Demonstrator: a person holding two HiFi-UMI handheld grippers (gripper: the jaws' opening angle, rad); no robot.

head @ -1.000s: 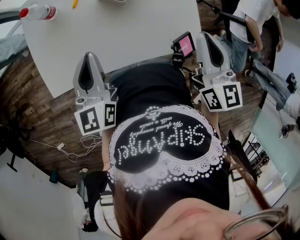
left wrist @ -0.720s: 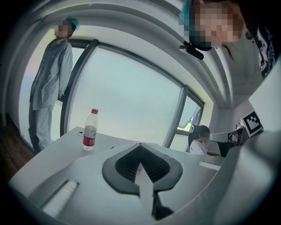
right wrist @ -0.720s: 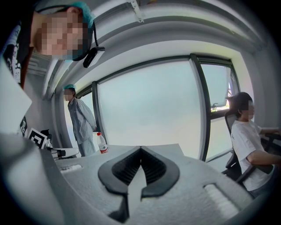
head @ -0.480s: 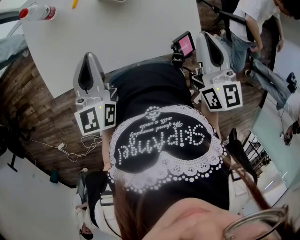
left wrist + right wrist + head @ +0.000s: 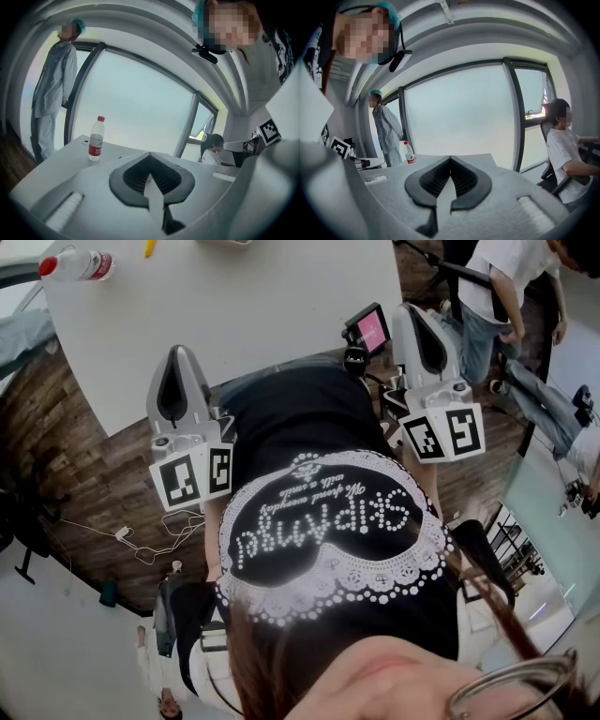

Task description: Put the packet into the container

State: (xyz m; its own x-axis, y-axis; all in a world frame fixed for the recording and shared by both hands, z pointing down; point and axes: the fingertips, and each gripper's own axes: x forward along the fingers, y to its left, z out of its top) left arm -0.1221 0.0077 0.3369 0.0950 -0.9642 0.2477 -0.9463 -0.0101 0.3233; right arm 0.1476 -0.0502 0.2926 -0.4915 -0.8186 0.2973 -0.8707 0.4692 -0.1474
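**Fingers of the left gripper (image 5: 150, 154) and the right gripper (image 5: 450, 159) closed on nothing; packet and container out of sight**

Each gripper's own view shows its two dark ribbed pads brought together at the tips, with nothing between them. In the head view both grippers are held level in front of the person's dark shirt (image 5: 328, 521), one on each side. They sit at the near edge of a white table (image 5: 234, 306), above a wooden floor (image 5: 75, 465).

The part of the table that shows carries a water bottle (image 5: 80, 263) with a red cap and label, lying at the far left corner. Beside it at the top edge is a small yellow thing (image 5: 149, 247), too cut off to name. No packet and no container can be found in any view, so where they are cannot be told.

This could be the hands at rest with the packet waiting somewhere out of frame. It could equally be the hands drawn back from a packet that already lies in its container. The pictures do not decide between the two. If a pick-up is to come, it would call for parting the fingers of one gripper and finding the packet. If the packet is already in the container, nothing more is needed.
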